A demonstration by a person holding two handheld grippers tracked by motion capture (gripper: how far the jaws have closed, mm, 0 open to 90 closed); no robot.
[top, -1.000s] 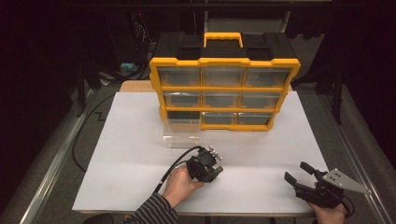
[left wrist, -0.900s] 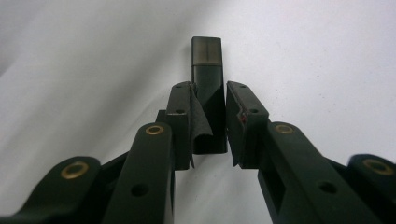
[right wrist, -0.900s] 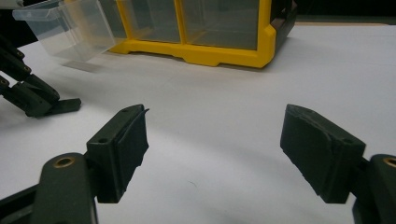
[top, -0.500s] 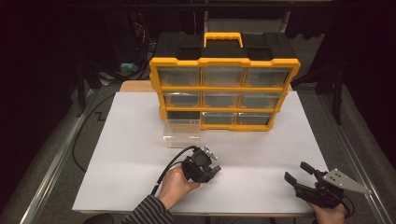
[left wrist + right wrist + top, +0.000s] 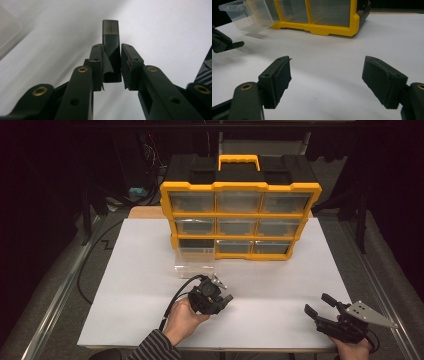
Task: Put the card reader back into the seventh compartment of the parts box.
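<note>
My left gripper is shut on a small dark rectangular block, which sticks out past the jaw tips over the white table. In the high view a hand holds that left gripper at the table's front middle, just in front of a clear plastic drawer. The drawer stands pulled out of the bottom left slot of the yellow and black organizer. At the front right corner, my right gripper rests low with its jaws wide apart. Nothing lies between the right gripper's pads.
The white table top spreads between the two grippers. In the right gripper view the clear drawer and the organizer's yellow base lie ahead, with the left gripper at the left edge. Cables and dark floor surround the table.
The left gripper, still holding the dark block, has shifted slightly to the left and lifted a little. The right gripper has stayed in place.
</note>
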